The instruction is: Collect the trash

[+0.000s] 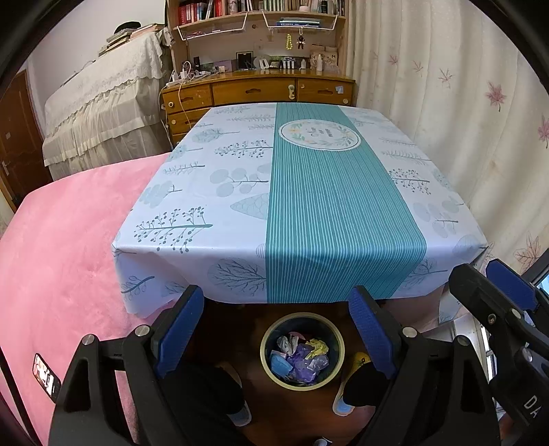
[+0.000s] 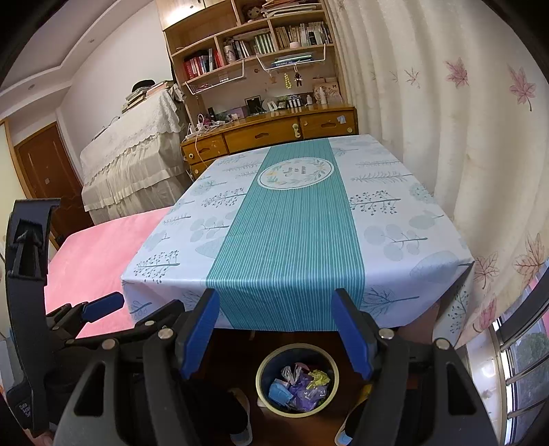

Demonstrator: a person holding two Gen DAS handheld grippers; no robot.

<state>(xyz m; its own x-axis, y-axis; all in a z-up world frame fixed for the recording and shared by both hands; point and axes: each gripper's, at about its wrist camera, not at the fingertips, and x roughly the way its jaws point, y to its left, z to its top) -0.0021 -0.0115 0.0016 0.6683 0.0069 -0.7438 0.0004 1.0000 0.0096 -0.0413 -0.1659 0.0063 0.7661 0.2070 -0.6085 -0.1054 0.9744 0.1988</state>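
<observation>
Below, one bin (image 1: pixel 302 350) on the floor holds perhaps five crumpled wrappers (image 1: pixel 302 356) — left gripper (image 1: pixel 288 329) and right gripper (image 2: pixel 278 329) both gape wide, empty. Only the left view shows a phone (image 1: pixel 46 377).

Soft, even daylight through the curtain (image 2: pixel 429 103) (sharp focus), heavy fisheye bending, black vignetted corners.

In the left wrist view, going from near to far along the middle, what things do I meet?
Trash bin on the floor → table with the teal-striped cloth → wooden drawer unit → bookshelf.
</observation>
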